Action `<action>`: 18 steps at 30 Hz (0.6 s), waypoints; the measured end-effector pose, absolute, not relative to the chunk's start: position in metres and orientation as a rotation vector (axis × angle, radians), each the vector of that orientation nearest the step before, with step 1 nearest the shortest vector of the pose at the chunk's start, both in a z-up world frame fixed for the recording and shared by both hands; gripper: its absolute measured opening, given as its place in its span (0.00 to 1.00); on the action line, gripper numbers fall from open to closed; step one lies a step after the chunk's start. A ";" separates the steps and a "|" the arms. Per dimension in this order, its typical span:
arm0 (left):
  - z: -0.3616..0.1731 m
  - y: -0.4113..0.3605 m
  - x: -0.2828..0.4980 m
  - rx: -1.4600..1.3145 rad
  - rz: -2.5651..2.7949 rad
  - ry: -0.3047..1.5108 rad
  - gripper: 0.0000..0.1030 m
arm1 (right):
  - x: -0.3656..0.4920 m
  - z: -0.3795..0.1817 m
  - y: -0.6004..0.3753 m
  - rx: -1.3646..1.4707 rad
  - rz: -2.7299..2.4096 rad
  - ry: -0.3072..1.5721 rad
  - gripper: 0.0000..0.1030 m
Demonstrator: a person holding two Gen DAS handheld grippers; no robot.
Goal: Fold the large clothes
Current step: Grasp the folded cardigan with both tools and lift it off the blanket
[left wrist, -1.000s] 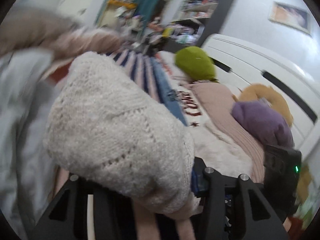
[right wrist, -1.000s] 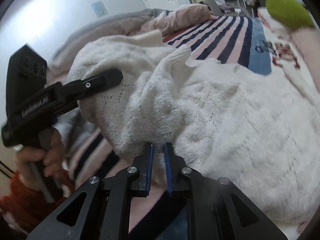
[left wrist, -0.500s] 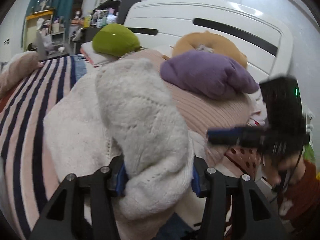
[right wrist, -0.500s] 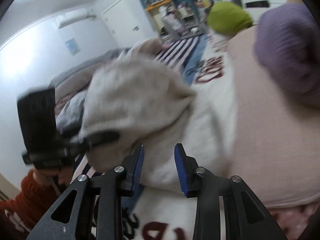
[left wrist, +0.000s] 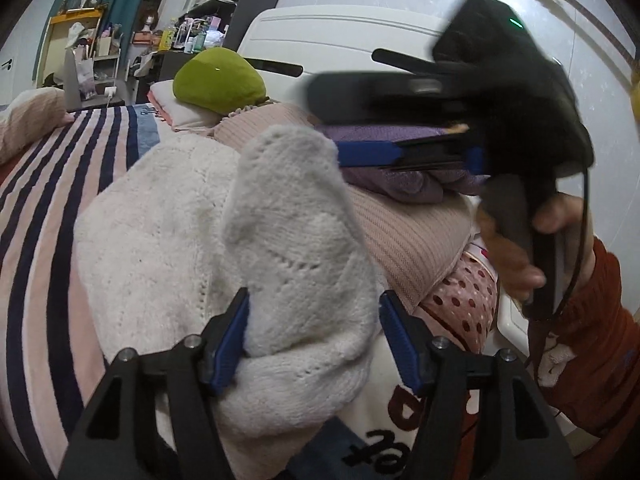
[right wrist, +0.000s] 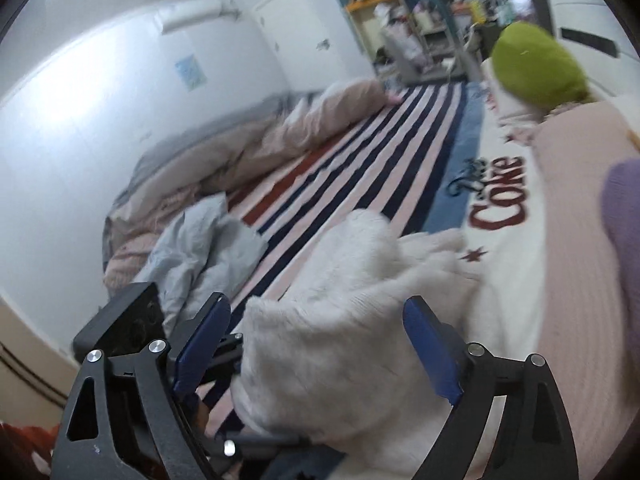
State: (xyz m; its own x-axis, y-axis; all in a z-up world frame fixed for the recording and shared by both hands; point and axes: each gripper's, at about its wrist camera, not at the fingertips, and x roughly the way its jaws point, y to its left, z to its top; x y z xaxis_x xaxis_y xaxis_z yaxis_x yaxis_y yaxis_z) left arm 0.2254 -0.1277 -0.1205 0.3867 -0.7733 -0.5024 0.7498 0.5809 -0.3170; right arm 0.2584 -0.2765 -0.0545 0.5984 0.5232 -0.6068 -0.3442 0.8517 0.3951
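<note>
On the striped bedspread (right wrist: 372, 184), the cream knitted sweater (left wrist: 168, 232) lies bunched beside a folded pink ribbed garment (left wrist: 404, 236), and a thick fold of it rises between the blue pads of the left gripper (left wrist: 314, 336), whose jaws stand spread, the left pad touching the wool and the right one just clear. The right gripper (right wrist: 316, 344) hovers close over the same bundle with its jaws wide apart, pinching nothing. A green cushion (left wrist: 218, 80) sits by the headboard, a purple one (left wrist: 400, 180) beside the pink garment.
</note>
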 end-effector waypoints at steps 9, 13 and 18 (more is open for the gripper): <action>-0.113 -0.055 0.213 -0.155 -0.918 0.627 0.80 | 0.273 -0.109 -0.277 0.300 0.407 0.906 0.70; -0.125 -0.017 0.237 -0.256 -0.772 0.667 0.80 | 0.270 -0.108 -0.287 0.289 0.370 0.904 0.70; -0.166 -0.019 0.278 -0.369 -0.728 0.839 0.80 | 0.253 -0.095 -0.285 0.169 0.293 0.852 0.70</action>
